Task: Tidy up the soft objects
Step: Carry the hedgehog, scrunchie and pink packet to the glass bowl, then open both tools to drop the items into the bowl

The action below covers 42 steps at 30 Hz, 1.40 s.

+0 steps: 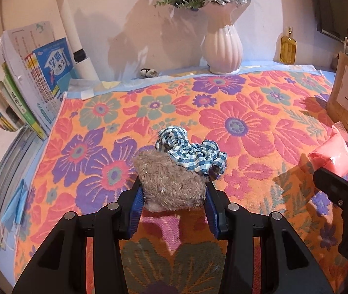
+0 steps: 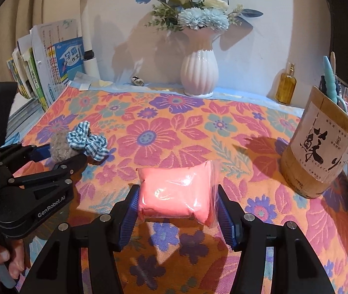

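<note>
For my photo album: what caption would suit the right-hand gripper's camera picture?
The right gripper clamps a pink bagged pack above a flowered cloth.

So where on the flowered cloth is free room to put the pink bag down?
Free: the middle of the flowered cloth, between the checked scrunchie, white vase and wooden pen holder. Crowded: the left edge by the books.

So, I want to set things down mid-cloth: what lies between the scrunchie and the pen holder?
Only bare cloth lies between the scrunchie and the pen holder, as the right wrist view shows.
</note>
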Motion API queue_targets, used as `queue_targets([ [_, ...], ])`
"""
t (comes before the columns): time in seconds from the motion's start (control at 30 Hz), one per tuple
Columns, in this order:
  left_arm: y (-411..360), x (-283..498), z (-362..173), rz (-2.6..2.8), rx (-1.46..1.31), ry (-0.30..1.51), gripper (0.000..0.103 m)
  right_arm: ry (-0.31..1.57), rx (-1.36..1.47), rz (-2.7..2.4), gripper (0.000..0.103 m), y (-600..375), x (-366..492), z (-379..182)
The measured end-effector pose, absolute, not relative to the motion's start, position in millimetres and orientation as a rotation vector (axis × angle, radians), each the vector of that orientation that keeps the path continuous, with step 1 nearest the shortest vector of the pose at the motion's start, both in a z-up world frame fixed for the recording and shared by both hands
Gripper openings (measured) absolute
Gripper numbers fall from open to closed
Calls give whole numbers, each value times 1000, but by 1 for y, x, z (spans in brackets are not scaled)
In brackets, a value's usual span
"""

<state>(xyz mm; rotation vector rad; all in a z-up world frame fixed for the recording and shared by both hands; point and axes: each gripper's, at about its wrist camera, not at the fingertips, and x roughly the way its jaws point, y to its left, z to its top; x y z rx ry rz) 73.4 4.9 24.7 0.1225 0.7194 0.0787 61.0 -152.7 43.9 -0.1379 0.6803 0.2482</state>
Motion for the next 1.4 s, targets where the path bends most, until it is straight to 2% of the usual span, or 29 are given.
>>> queue_targets([
  [0.27,9,66,34,68,93,677,41,700,-54,201,57,-168,61,52],
  [0.43,-8,50,75,-23,55,609,41,623,67,247,57,-200,37,98],
  [0.67,-88,26,169,-232,102,425,41,451,167,144,57,-271,2,184],
  [0.87,-194,34,208,-509,123,422,41,452,253,-128,57,-375,4,210],
  [1.07,-293,76,196,-625,120,565,41,584,453,-251,57,-486,29,189],
  [1.23,-353,92,179,-666,148,630,43,656,524,-306,57,-533,45,167],
  [1.3,-374,99,172,-671,181,627,49,669,522,-297,63,-540,50,163],
  [1.33,-381,102,169,-673,194,632,51,674,519,-290,72,-544,51,162],
  [1.4,-389,111,163,-662,200,660,55,671,516,-299,75,-551,47,161],
])
